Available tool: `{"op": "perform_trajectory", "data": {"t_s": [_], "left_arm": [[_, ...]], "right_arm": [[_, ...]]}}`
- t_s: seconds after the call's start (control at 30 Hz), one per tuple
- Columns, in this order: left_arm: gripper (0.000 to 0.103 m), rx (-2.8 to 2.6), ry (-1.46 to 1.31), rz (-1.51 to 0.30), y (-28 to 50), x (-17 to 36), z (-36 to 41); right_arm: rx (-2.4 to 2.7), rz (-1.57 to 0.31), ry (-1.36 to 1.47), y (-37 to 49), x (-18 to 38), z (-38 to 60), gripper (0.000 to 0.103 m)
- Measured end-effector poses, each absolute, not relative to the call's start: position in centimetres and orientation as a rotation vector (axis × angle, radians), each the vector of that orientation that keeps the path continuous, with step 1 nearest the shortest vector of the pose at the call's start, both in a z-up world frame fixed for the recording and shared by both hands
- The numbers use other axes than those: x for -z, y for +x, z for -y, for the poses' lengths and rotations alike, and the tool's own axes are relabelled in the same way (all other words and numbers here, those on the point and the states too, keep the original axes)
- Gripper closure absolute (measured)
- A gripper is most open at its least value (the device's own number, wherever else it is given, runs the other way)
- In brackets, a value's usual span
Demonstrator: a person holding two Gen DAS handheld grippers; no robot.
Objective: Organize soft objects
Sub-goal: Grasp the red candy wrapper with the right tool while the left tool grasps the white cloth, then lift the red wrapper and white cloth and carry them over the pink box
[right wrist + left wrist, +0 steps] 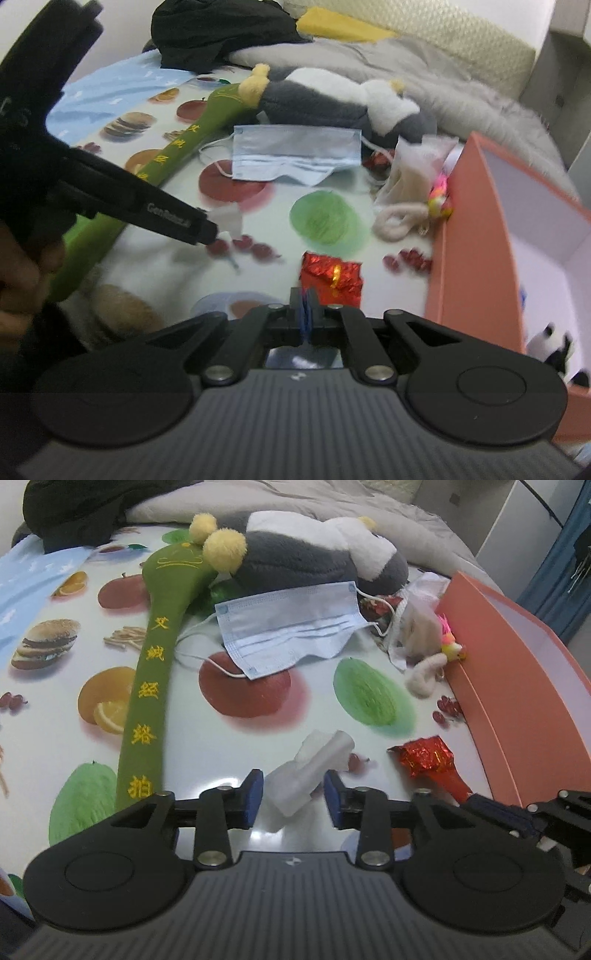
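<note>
While the left gripper [293,797] is held low over the fruit-printed glossy tablecloth [207,734], its blue-padded fingers [252,799] are seen parted to a middling width, with a crumpled white tissue wad [317,768] lying between and just beyond them; the pads are not pressed on it. The right gripper [306,314] is seen with its fingers drawn together, and a crinkled red foil wrapper [330,275] is pinched at its near edge between them. In the left wrist view the same wrapper [428,757] is shown to the right of the tissue, close to the wall of an open orange cardboard box [517,686].

Farther back, a pale blue pleated face mask [291,627] is spread on the cloth, its ear loop lying near a long green fabric massage stick [147,686] embroidered with yellow characters and topped by two yellow pompoms. A grey and white plush toy [314,554] is laid behind the mask. Beside the box wall, a cream fuzzy loop [424,674], a pink and yellow tasselled trinket [452,646] and a translucent drawstring pouch [410,627] are gathered. Inside the box, in the right wrist view, a small black and white plush [554,347] is partly seen. A dark garment [74,509] and grey bedding [332,502] are piled at the far edge.
</note>
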State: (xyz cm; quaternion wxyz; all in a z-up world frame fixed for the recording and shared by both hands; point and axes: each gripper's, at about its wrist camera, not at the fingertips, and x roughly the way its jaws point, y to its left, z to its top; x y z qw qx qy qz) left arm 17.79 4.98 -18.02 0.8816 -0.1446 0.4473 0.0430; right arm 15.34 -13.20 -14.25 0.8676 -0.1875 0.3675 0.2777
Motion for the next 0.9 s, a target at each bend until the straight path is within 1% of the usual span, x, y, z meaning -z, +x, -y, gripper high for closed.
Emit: {"op": "perform_trajectory", "data": {"t_s": [0.03,0.07,0.1,0.17,0.43,0.7,0.8,0.83,0.9], "left_arm": [[0.057,-0.081,-0.301,-0.931,17.6,18.0,-5.0],[0.054,-0.067,-0.305,-0.931,17.5,18.0,-5.0],[0.052,-0.057,-0.315,-0.930,17.4,18.0,-5.1],[0.050,-0.046,-0.327,-0.925,17.3,18.0,-5.4],[0.049,-0.012,-0.308,-0.930,17.5,18.6,-5.6],[0.049,0.010,-0.326,-0.933,17.5,19.4,-6.2],[0.052,0.017,-0.330,-0.936,17.5,19.8,-6.2],[0.057,0.017,-0.327,-0.932,17.4,19.8,-6.1],[0.061,0.014,-0.320,-0.927,17.3,19.8,-6.1]], "right_arm": [[-0.583,-0.788,-0.368,15.5,14.3,13.4,0.093],[-0.583,-0.801,-0.347,15.6,14.4,13.5,0.080],[-0.575,-0.809,-0.329,15.8,14.5,13.6,0.061],[-0.551,-0.809,-0.306,16.3,14.5,13.8,0.046],[-0.509,-0.802,-0.305,19.0,15.5,13.1,0.045],[-0.467,-0.860,-0.271,21.9,17.6,12.7,0.045],[-0.474,-0.882,-0.250,22.3,18.3,12.8,0.045],[-0.477,-0.885,-0.247,22.4,18.4,12.8,0.045],[-0.482,-0.885,-0.235,22.4,18.5,12.9,0.046]]}}
